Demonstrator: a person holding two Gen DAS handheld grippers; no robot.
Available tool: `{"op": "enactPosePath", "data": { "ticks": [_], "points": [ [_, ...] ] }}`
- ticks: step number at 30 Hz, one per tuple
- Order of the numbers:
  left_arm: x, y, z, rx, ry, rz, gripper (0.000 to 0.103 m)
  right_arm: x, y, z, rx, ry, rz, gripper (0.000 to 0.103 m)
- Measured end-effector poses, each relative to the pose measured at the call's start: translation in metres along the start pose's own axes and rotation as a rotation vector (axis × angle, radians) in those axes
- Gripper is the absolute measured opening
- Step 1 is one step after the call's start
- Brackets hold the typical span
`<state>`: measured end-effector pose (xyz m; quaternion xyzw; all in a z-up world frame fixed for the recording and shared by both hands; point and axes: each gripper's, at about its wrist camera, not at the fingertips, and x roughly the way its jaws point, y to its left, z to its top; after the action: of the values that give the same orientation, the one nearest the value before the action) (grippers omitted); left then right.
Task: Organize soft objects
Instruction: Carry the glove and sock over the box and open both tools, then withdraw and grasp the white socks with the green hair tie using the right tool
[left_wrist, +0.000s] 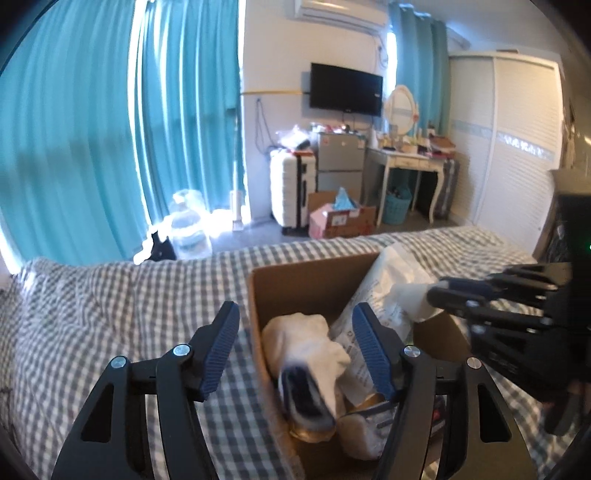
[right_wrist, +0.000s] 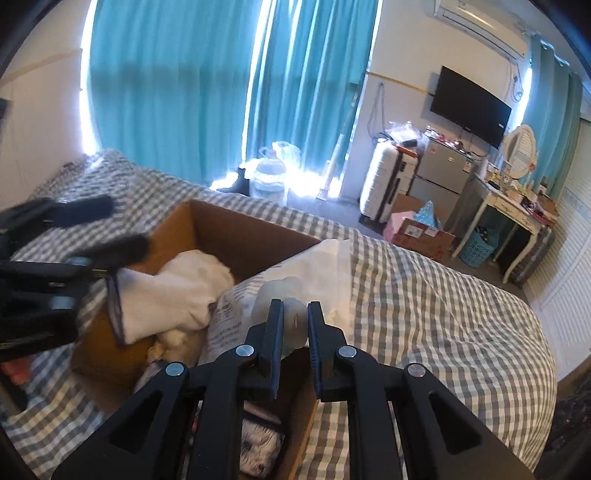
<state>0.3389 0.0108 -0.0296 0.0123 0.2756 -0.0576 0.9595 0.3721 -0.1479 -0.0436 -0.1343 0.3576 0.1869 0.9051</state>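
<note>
Left wrist view: one cardboard box (left_wrist: 314, 273) is seen on the checked bedspread (left_wrist: 110, 295), open at the top and already part filled. Inside, one white sock (left_wrist: 306, 339) with a dark cuff is lying near the box's left wall; one white plastic bag (left_wrist: 384, 291) with print on it is leaning over the box's far right corner. Something tan and gold is seen at the box's near end, too blurred to name or count. The left gripper (left_wrist: 295, 350) is spread wide over the box's left wall, nothing held. The right gripper (left_wrist: 439, 291) is seen from the side at the bag's right edge, pressed onto a pale bunched part of it.

Right wrist view: the right gripper (right_wrist: 295, 332) is closed narrow on a pale soft lump of the plastic bag (right_wrist: 295, 280), which is draped over the box's right rim, half in, half on the bedspread (right_wrist: 443, 314). The sock (right_wrist: 177, 291) is lying across the middle of the cardboard box (right_wrist: 236, 229). One dark patterned cloth item (right_wrist: 258, 443) is seen at the near end of the box. The left gripper (right_wrist: 96, 225) is blurred at the box's left rim, fingers apart.

Progress, as judged: well along. At least three soft items are boxed; the bag is left to be pushed fully in. No loose items are seen elsewhere on the bedspread.
</note>
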Motion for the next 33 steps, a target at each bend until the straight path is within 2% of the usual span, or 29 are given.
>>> {"op": "enactPosePath", "data": {
  "ticks": [3, 9, 15, 16, 19, 23, 24, 25, 27, 28, 30, 31, 33],
  "points": [
    [-0.005, 0.010, 0.001, -0.010, -0.001, -0.002, 0.064, 0.012, 0.001, 0.004, 0.013, 0.020, -0.003, 0.012],
    [-0.013, 0.024, -0.007, -0.035, -0.001, 0.014, 0.064, 0.039, 0.021, 0.002, -0.042, 0.088, -0.010, 0.012],
    [-0.031, 0.031, -0.019, -0.050, 0.017, 0.029, 0.064, 0.016, 0.025, -0.012, 0.008, 0.087, 0.001, 0.021],
    [-0.036, 0.031, -0.019, -0.047, 0.020, 0.031, 0.064, 0.005, 0.023, -0.014, 0.020, 0.072, 0.003, 0.025],
    [-0.053, 0.031, -0.022, -0.032, 0.020, 0.046, 0.064, -0.040, 0.021, -0.015, 0.038, 0.011, -0.005, 0.070],
    [-0.084, 0.025, -0.023, -0.029, 0.005, 0.051, 0.065, -0.100, 0.020, -0.014, 0.051, -0.064, 0.007, 0.073],
    [-0.092, 0.023, -0.024, -0.030, 0.002, 0.055, 0.065, -0.118, 0.021, -0.014, 0.053, -0.081, 0.005, 0.076],
    [-0.100, 0.020, -0.026, -0.033, -0.001, 0.059, 0.065, -0.129, 0.021, -0.015, 0.054, -0.092, 0.005, 0.084],
    [-0.117, 0.015, -0.032, -0.039, -0.005, 0.062, 0.069, -0.159, 0.025, -0.020, 0.057, -0.119, 0.011, 0.085],
    [-0.124, 0.014, -0.035, -0.039, -0.004, 0.066, 0.073, -0.171, 0.028, -0.023, 0.056, -0.127, 0.017, 0.085],
    [-0.140, 0.008, -0.045, -0.039, -0.011, 0.085, 0.073, -0.191, 0.033, -0.032, 0.057, -0.134, 0.032, 0.090],
    [-0.145, 0.006, -0.049, -0.040, -0.012, 0.096, 0.074, -0.196, 0.035, -0.034, 0.056, -0.134, 0.038, 0.096],
    [-0.153, 0.002, -0.062, -0.038, -0.001, 0.124, 0.074, -0.209, 0.043, -0.055, 0.058, -0.121, 0.080, 0.100]
  ]
}}
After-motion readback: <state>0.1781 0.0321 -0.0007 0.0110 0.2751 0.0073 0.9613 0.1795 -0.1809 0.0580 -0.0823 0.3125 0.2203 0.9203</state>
